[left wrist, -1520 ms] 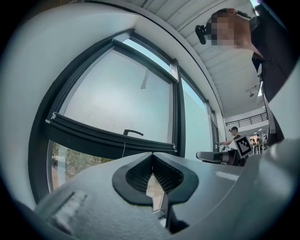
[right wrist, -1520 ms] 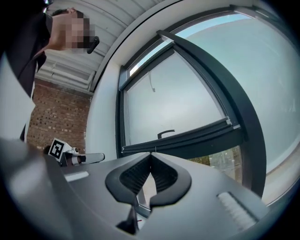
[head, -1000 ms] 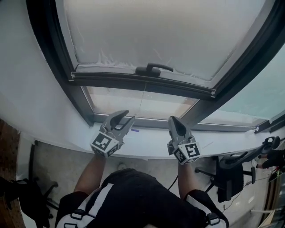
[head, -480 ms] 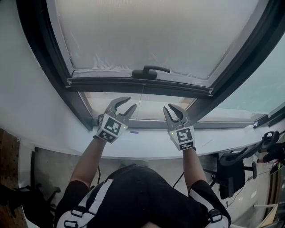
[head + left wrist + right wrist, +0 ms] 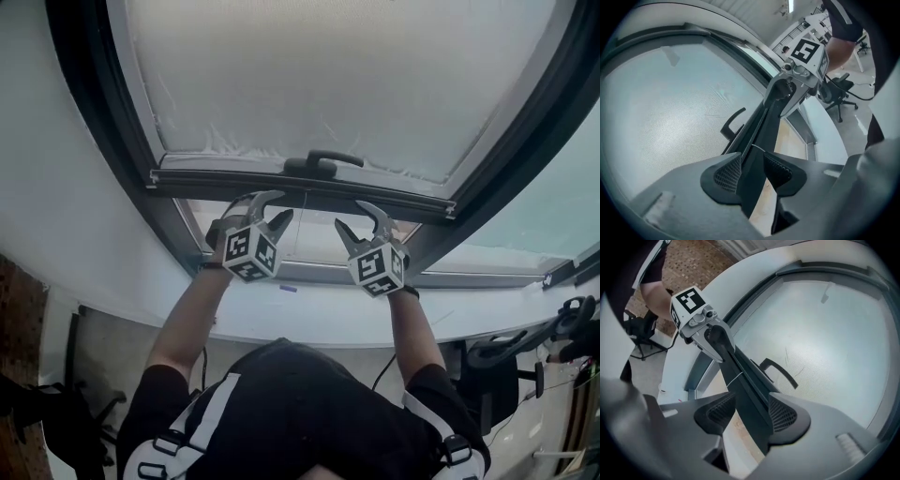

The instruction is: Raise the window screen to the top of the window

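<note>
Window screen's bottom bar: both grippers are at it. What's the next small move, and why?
Probably close both on the dark bottom bar of the mesh window screen. The left gripper and right gripper, flanking the black handle, have just been opening their jaws; each gripper view shows the bar between them, unclamped. Gripping should precede lifting.

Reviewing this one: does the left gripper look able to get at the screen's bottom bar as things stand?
Probably yes. The left gripper straddles the bar: its jaws have just been opening, with a pad on each side, seemingly not pressing. Nothing sits in between; the handle lies further along.
</note>
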Tool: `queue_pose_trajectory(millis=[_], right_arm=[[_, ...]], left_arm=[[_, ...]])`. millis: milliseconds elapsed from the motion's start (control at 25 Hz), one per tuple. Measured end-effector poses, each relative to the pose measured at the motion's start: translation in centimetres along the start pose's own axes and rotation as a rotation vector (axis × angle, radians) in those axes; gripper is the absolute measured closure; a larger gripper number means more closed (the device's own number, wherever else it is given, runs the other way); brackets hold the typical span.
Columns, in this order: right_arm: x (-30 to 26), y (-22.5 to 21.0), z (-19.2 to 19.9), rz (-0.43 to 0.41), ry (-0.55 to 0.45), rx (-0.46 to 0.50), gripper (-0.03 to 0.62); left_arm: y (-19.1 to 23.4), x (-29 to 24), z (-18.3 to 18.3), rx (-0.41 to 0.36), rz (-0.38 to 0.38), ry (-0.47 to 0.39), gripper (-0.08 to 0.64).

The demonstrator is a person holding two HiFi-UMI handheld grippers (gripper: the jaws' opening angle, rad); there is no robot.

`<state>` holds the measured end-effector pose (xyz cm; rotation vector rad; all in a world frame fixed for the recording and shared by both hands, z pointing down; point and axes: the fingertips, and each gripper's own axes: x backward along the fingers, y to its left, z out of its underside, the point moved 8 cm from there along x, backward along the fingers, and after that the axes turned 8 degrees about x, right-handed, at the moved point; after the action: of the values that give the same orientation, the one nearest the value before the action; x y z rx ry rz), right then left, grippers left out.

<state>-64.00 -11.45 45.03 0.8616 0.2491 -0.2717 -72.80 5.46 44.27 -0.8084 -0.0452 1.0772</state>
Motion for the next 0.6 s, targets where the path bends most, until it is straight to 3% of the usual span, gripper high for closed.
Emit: queue_pose_trajectory(millis=[280, 600], right_arm=[[-3.0, 0.9, 1.1, 0.003, 0.125, 0.350, 0.367], [-4.6, 1.2, 1.0, 0.009, 0.158, 0.391, 0.360]], left_arm=[[0.1, -1.9, 0.3, -0.181, -0.047, 0.088, 0.408], [0.2, -3.7, 0.2, -0.229, -0.097, 0.159, 0.408]])
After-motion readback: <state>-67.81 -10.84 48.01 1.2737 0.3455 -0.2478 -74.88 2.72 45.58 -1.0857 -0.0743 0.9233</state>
